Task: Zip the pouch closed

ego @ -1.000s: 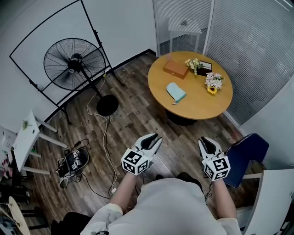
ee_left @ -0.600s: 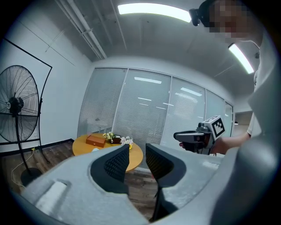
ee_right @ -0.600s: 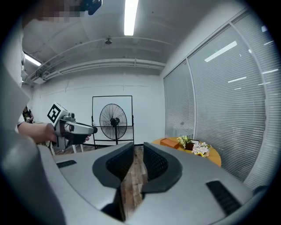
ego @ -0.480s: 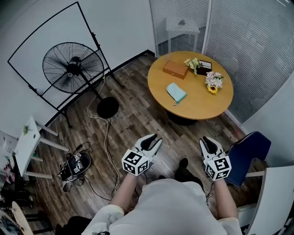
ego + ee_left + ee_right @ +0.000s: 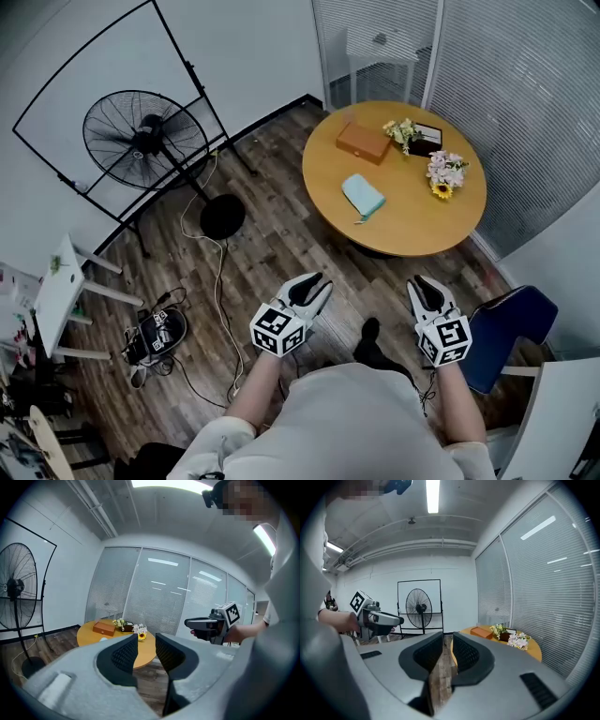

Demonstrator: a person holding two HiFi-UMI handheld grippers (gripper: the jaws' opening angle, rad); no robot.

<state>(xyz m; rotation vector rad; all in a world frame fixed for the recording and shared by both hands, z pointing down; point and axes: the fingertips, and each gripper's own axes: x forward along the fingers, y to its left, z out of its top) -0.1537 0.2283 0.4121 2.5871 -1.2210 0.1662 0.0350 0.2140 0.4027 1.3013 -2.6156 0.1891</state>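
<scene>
The round wooden tabletop (image 5: pixel 412 220) stood well ahead of the person, smooth and bare along its near edge. Both hand-held tools hung over the plank floor (image 5: pixel 281 234), well short of it. The left gripper (image 5: pixel 313 281), whose ribbed black pads had just been opening, showed a moderate gap with nothing in it. The right gripper (image 5: pixel 427 284) stood at a narrow slit, also empty.

The pouch (image 5: pixel 362 196), a soft pale-teal oblong with rounded corners, lay flat toward the tabletop's near-left edge, ahead of the two grippers and between them (a shade closer to the left one, by my reading). Its long axis ran slantwise, far-left to near-right, so its near end pointed roughly at the right gripper. A small tab at that end was probably the zip pull, though too small to be sure. Zipping had not begun.
</scene>
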